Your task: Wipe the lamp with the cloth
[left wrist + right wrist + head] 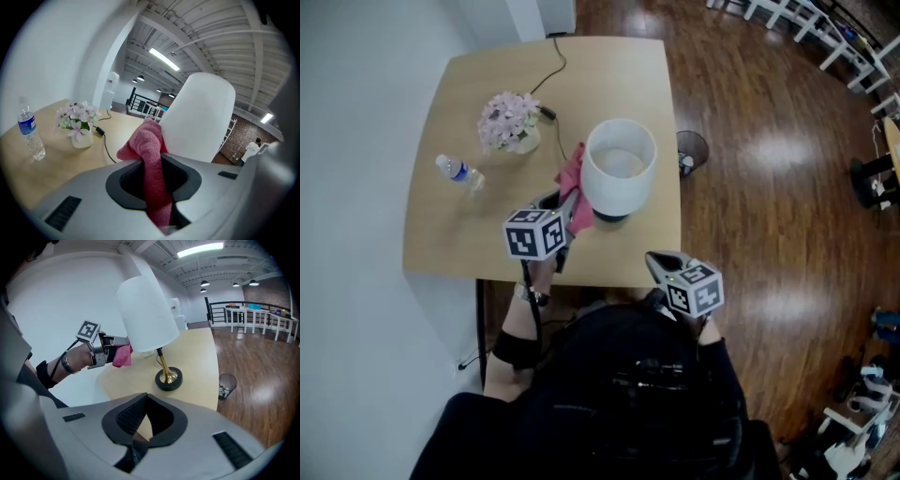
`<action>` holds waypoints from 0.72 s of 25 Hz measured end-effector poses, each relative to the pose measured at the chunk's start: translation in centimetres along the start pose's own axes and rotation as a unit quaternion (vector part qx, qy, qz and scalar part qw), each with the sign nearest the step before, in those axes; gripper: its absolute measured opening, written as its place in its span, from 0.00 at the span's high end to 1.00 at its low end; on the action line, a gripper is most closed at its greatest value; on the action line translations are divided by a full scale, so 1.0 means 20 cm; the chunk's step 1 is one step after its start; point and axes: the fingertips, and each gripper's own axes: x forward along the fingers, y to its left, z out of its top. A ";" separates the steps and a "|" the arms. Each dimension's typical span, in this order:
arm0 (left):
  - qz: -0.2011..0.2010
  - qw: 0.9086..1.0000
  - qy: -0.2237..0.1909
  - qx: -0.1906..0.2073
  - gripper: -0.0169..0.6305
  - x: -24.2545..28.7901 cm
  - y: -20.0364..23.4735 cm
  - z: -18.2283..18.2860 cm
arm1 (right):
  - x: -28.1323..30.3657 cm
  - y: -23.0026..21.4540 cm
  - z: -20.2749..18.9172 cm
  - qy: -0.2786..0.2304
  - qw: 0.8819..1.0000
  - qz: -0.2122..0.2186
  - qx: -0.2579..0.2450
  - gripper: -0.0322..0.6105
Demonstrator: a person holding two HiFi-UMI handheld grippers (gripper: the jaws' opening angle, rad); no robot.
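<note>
While L gripper [569,212] pinches nubby pink cloth [151,150] beside smooth white drum lampshade [620,169], R gripper [656,261] seems closed.

Nubby cloth [152,183], smooth matt lamp [619,169]

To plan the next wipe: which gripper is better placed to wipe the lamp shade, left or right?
Left. The left gripper grips the pink cloth close beside the lamp shade. The right gripper holds nothing and hangs farther from it.
</note>
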 end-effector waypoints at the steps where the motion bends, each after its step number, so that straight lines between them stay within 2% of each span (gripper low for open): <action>1: 0.003 1.000 0.007 -0.003 0.85 0.01 0.02 -0.03 | 0.00 0.00 0.00 0.001 1.000 0.001 0.000 0.94; 5: 0.015 1.000 0.007 -0.024 0.84 -0.03 0.09 -0.08 | 0.03 0.00 0.01 0.001 1.000 0.007 -0.001 0.94; 8: 0.006 0.997 -0.048 -0.052 0.84 -0.18 0.03 0.04 | 0.05 0.00 0.03 0.001 1.000 0.008 -0.007 0.94; 12: -0.021 0.988 -0.135 -0.075 0.84 -0.40 -0.17 0.30 | 0.06 -0.01 0.07 -0.003 1.000 0.013 -0.024 0.94; 15: -0.016 0.984 -0.163 -0.064 0.84 -0.47 -0.31 0.42 | 0.01 -0.03 0.10 -0.009 0.999 0.020 -0.035 0.94; 18: -0.004 0.984 -0.171 -0.057 0.84 -0.44 -0.40 0.46 | -0.02 -0.06 0.13 -0.017 0.999 0.026 -0.042 0.94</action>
